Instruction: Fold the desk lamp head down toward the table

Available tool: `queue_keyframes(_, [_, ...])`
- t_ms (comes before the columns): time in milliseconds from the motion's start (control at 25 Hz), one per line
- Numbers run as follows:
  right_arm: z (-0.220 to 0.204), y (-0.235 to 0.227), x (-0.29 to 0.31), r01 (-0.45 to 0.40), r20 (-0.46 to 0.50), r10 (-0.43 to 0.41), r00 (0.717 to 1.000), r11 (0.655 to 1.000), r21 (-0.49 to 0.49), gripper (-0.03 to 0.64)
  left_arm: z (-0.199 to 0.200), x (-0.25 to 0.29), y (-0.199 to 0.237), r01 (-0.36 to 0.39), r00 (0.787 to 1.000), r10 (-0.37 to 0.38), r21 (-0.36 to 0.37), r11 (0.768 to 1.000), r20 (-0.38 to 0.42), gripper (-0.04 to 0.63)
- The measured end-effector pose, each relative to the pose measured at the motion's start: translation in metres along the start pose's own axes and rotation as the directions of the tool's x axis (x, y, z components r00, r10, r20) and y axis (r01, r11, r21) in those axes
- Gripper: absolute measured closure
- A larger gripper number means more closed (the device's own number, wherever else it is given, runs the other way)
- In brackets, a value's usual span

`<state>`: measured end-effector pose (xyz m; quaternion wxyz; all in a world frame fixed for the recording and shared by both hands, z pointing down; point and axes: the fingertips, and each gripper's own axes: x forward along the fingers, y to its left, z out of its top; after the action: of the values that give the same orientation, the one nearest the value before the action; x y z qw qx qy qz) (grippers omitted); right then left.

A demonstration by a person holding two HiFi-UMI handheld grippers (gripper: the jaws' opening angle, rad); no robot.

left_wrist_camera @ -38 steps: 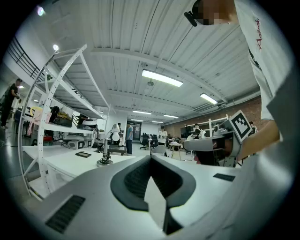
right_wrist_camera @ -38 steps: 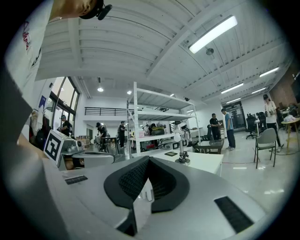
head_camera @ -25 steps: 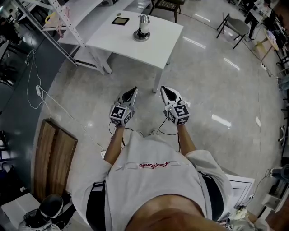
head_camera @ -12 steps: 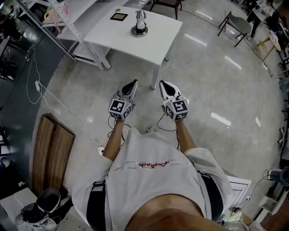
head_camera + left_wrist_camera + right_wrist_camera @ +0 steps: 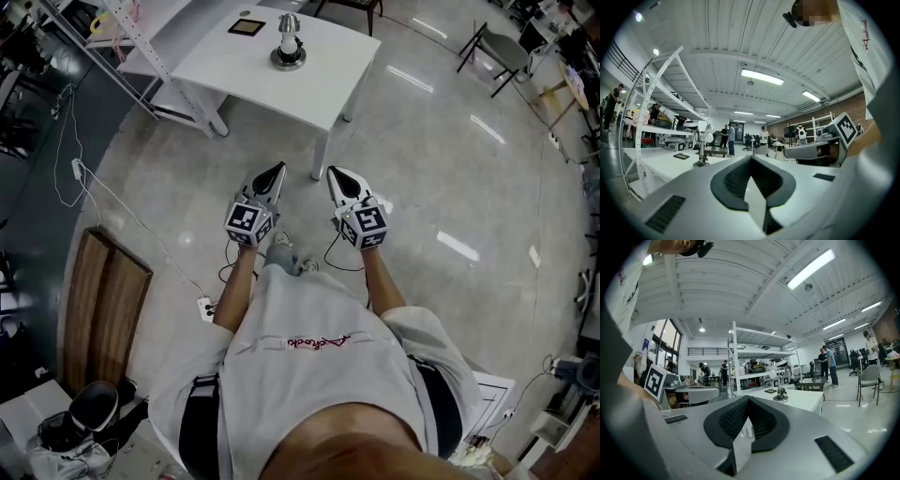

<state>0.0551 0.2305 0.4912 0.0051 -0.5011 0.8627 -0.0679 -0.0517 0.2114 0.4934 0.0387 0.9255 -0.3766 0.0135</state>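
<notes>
A glossy grey floor [image 5: 450,187] spreads beneath both grippers. A white table [image 5: 319,84] stands well ahead of their tips. The person [image 5: 319,375] holds the two side by side, pointing toward the table. The left gripper [image 5: 278,169] has its jaws pressed together on nothing, and so does the right gripper [image 5: 332,173]. The desk lamp [image 5: 289,42] stands on its round base on the table, far ahead of both grippers. A small dark square [image 5: 247,26] lies just left of the lamp.
</notes>
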Motion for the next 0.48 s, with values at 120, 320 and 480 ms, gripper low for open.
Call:
queue_keyframes(120, [0.002, -0.007, 0.004, -0.006, 0.004, 0.006, 1.0, 1.0, 0.001, 0.6, 0.0, 0.008, 0.001, -0.003, 1.0, 0.003, 0.0, 1.0, 0.003, 0.572])
queue_keyframes(320, [0.002, -0.02, 0.02, -0.013, 0.004, 0.013, 1.0, 1.0, -0.003, 0.6, -0.003, 0.023, 0.011, -0.01, 1.0, 0.01, 0.002, 1.0, 0.002, 0.571])
queue_keyframes(480, [0.007, -0.029, 0.034, -0.023, 0.008, 0.023, 1.0, 1.0, -0.014, 0.6, 0.0, 0.037, 0.023, -0.018, 1.0, 0.018, 0.001, 1.0, 0.009, 0.571])
